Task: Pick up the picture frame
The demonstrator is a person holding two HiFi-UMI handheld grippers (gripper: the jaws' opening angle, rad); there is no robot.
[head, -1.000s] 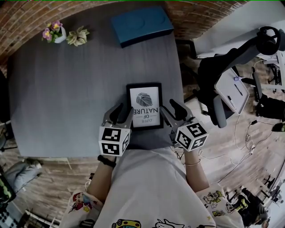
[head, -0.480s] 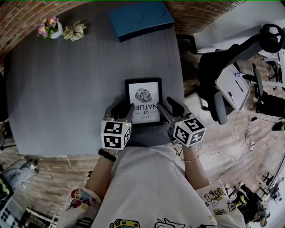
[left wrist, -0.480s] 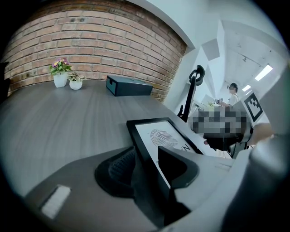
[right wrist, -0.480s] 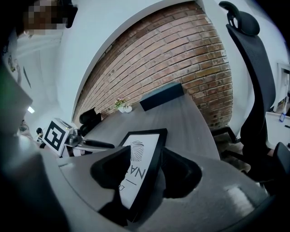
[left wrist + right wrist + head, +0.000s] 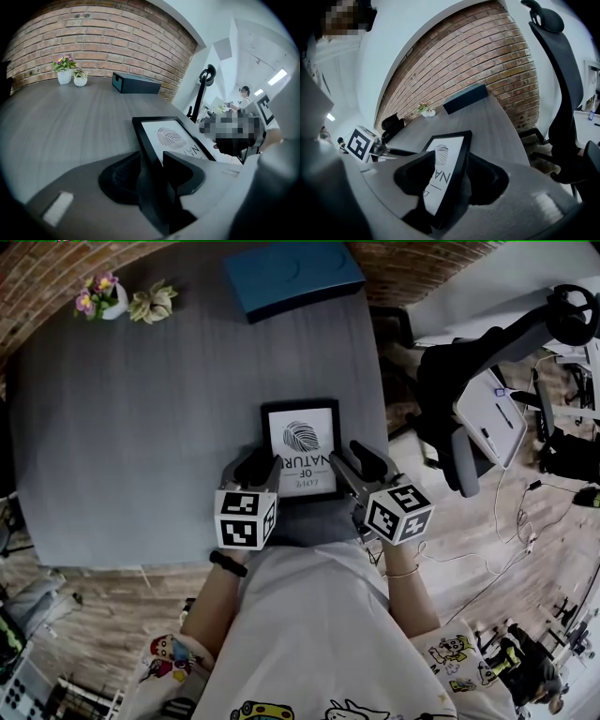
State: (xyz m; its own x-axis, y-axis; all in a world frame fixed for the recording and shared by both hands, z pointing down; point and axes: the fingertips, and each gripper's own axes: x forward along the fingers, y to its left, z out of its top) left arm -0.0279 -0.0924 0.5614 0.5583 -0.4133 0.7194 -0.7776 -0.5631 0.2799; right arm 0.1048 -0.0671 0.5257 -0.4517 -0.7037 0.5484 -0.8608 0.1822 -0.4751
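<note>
Left tongs: closed on the left border of the picture frame. Right tongs: closed on its right border. I judge that gripping opposite sides, close to the edge nearest me, keeps the frame level and stops it swinging in the lift. The frame sits over the near right part of the surface. I cannot tell whether its underside is clear of the surface. The tongs cover its near corners, and the lower lettering of the print is cut off.
</note>
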